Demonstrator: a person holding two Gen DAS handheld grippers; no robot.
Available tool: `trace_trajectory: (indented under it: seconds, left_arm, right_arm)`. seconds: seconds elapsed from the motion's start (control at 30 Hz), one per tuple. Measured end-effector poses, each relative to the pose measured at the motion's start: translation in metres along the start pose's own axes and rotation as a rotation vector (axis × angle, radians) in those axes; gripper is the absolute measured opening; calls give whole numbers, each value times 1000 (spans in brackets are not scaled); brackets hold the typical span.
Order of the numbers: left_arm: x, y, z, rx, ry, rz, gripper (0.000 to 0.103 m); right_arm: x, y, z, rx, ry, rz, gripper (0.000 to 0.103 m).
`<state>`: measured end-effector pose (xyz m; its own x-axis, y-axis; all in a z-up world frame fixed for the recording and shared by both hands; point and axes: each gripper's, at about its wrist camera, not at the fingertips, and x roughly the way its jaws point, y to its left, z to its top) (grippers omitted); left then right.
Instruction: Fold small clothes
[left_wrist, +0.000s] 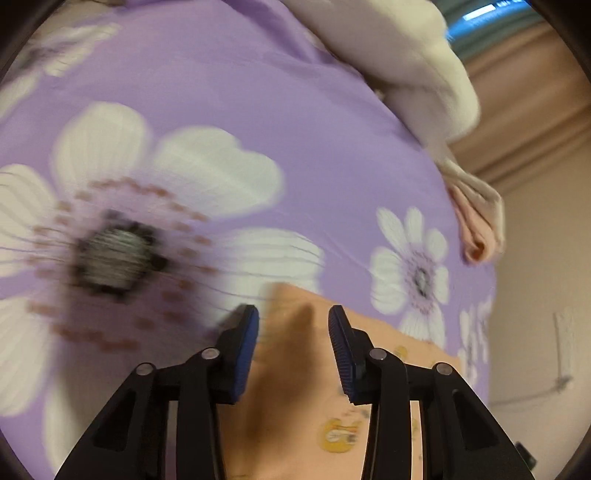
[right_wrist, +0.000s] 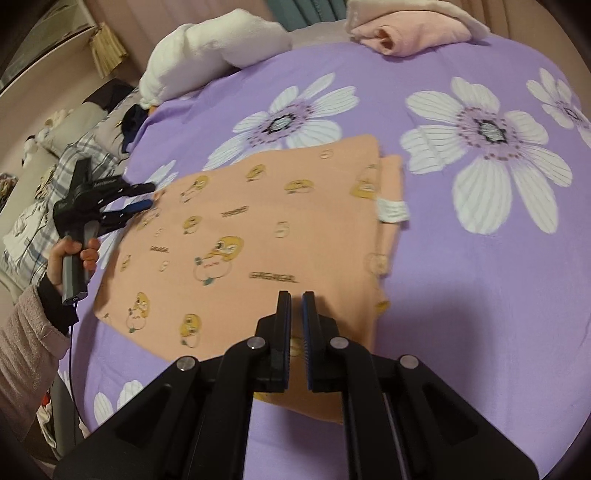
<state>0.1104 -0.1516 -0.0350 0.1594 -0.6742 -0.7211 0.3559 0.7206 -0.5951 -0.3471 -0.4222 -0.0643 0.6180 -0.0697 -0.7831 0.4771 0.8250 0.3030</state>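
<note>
While both tools (right_wrist: 296, 295) near opposite garment (right_wrist: 258, 236) edges, bare sheet (right_wrist: 461, 295) around.

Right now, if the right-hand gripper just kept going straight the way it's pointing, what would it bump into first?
Most likely the peach duck-print cotton garment: the right gripper, fingers nearly together, aims across it lying flat on the purple flowered bedsheet. Its height above the cloth is hard to judge.

A home bedroom is shown: a bed is covered by a purple sheet printed with large white flowers (right_wrist: 461, 258), white plush bedding (right_wrist: 207, 48) is heaped at upper left, and teal curtains (right_wrist: 306, 13) are seen at the top.
</note>
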Motion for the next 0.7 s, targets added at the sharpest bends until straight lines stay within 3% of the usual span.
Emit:
trace_trajectory:
  seconds: [0.07,0.27,0.47,0.57,0.7]
  left_arm:
    - [-13,9,1,2,-13,8,40]
    - [-57,-3,-25,97,-38,-73,40]
    - [-83,-30,-95,231,7,-180,40]
    - [-80,-36,-133,319,59,-148,40]
    - [-66,-27,-169,344,146,-90,40]
  right_arm:
    - [-4,-4,1,7,-15,-18,9]
    - [-11,4,1,-7,-41,1,9]
    - [-2,7,-16,-34,-3,-52,9]
    - [6,1,-33,-35,52,-114,3]
    - [-4,-3,-45,-23,54,-111,3]
